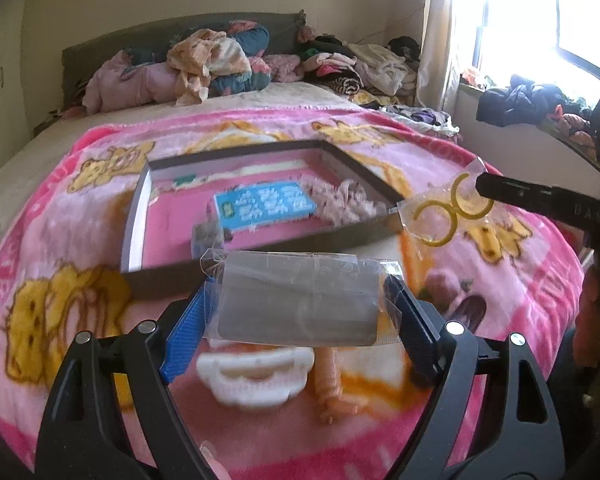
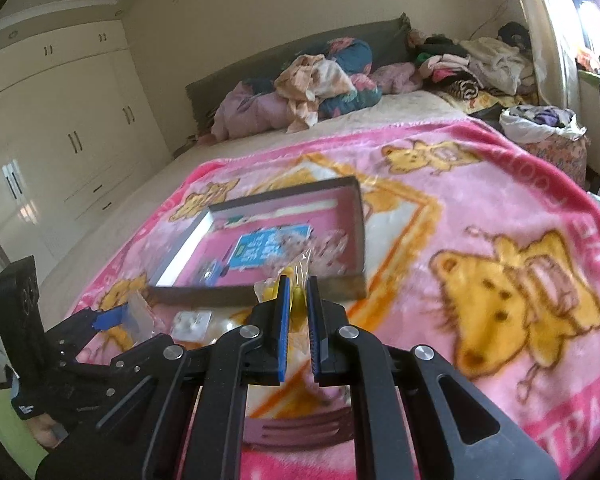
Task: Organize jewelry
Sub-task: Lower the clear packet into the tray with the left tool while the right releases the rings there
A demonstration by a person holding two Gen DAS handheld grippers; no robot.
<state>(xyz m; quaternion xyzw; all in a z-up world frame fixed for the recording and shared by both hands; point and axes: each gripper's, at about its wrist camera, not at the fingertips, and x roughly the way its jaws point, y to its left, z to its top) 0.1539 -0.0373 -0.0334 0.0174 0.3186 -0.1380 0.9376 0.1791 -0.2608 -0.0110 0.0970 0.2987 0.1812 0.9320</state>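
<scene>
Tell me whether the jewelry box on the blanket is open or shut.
Open: the box has no lid on, and its pink inside shows a blue card.

The stuff inside the shallow box (image 1: 236, 196) is motion-blurred in both views, so the print on the blue card (image 1: 265, 205) can't be read and the pale heap (image 1: 348, 200) beside it won't resolve. The grey card (image 1: 300, 304) in its clear sleeve hides the blanket (image 1: 80, 208) behind it. The packet (image 2: 296, 280) is mostly buried between the right fingers (image 2: 282, 320). Both handles run off the bottom edge.
</scene>
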